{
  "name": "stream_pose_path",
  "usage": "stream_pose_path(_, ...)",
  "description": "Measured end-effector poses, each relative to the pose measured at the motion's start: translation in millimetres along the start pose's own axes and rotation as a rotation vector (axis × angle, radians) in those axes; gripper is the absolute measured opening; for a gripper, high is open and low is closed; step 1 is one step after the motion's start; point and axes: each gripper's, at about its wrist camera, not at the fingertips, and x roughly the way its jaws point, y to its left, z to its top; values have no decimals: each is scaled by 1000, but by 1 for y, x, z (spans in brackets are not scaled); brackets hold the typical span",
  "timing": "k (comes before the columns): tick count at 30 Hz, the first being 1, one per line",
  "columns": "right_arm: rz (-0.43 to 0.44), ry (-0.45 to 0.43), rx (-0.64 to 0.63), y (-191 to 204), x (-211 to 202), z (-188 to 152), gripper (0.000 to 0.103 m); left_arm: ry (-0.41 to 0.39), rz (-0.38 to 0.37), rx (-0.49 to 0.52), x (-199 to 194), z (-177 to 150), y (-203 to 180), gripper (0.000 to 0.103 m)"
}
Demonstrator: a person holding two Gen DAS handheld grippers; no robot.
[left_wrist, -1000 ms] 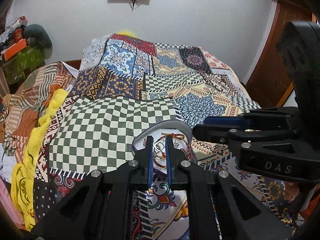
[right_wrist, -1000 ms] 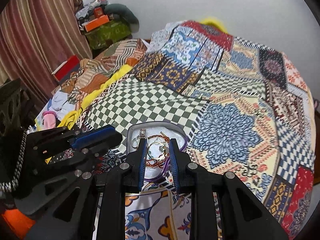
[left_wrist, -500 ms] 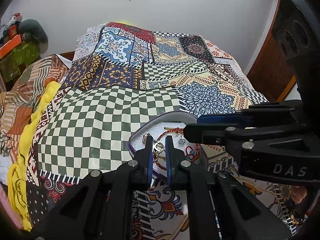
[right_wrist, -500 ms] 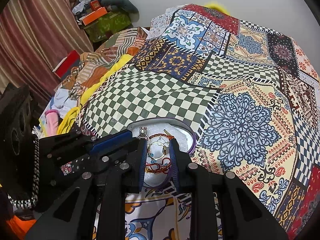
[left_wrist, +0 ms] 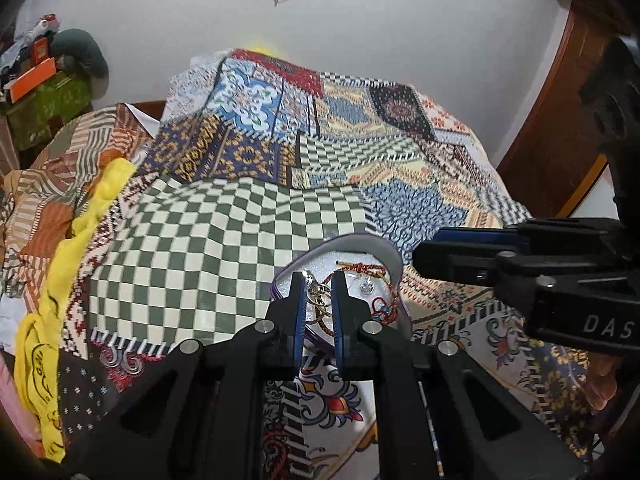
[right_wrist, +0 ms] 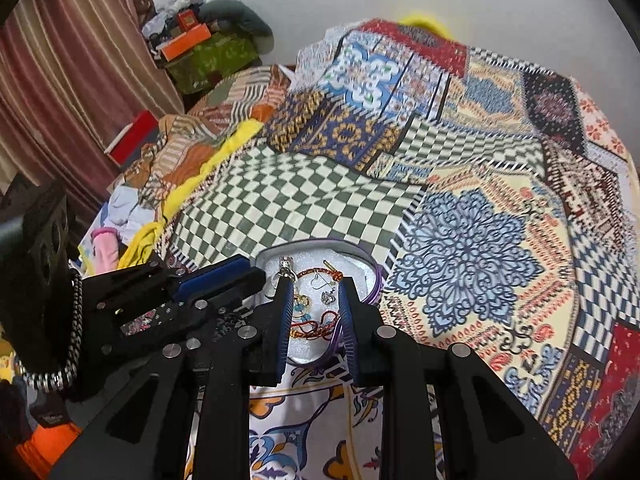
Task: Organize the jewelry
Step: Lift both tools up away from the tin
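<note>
A shallow tray with a purple rim (left_wrist: 394,264) (right_wrist: 376,276) lies on the patchwork bedspread and holds jewelry on white padding. In it are a red braided bracelet (right_wrist: 312,330) (left_wrist: 380,308), gold rings (left_wrist: 318,300) (right_wrist: 300,302), a small silver pendant (right_wrist: 328,297) (left_wrist: 366,289) and a silver charm (right_wrist: 287,265). My left gripper (left_wrist: 319,278) is open just above the tray's near left part, its fingers either side of the rings. My right gripper (right_wrist: 313,288) is open over the tray, empty, its fingers framing the jewelry.
The bedspread (left_wrist: 224,232) covers the whole bed. A yellow cloth (left_wrist: 60,276) and striped blankets (left_wrist: 48,184) lie along its left edge. Boxes and bags (right_wrist: 200,48) are piled by the curtain. A wooden door frame (left_wrist: 560,120) stands at right.
Both grippers have shifted and tilted over the tray. The right gripper's jaws have opened wider. The left gripper has pulled back a little. The jewelry lies as before.
</note>
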Motion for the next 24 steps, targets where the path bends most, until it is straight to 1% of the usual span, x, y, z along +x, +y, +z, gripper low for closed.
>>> stream_pose_path(3,-26,-56,-23,9,-23,-3,21,-37,15,9,-21,3,-4,10)
stream_pose_path(7,-66,-141,-59,26,-60,-9,21,-103,27,31,-59,8,-14,11)
stream_pose_path(11,-106,-268,-90,47,-109,-20,21,-193,36,60,-107,10,-28,12)
stream_pose_path(13,-125,-328,-106,56,-130,-26,21,-251,38,79,-136,9,-38,12)
stream_pose_path(15,-158,-410,-124,67,-157,-34,21,-305,39,97,-162,8,-46,12)
stream_pose_path(17,-199,-498,-143,81,-184,-46,21,-366,42,115,-190,5,-54,17)
stream_pose_path(19,-234,-565,-155,92,-203,-55,21,-449,46,122,-222,-2,-61,27)
stream_pose_path(21,-257,-635,-157,103,-223,-68,21,-512,55,124,-248,-10,-66,32)
stream_pose_path(22,-261,-667,-155,108,-233,-75,21,-532,57,126,-257,-13,-68,32)
stream_pose_path(23,-263,-693,-153,113,-241,-82,23,-561,60,131,-270,-19,-72,32)
stream_pose_path(24,-266,-714,-147,116,-247,-87,29,-585,63,134,-281,-24,-75,35)
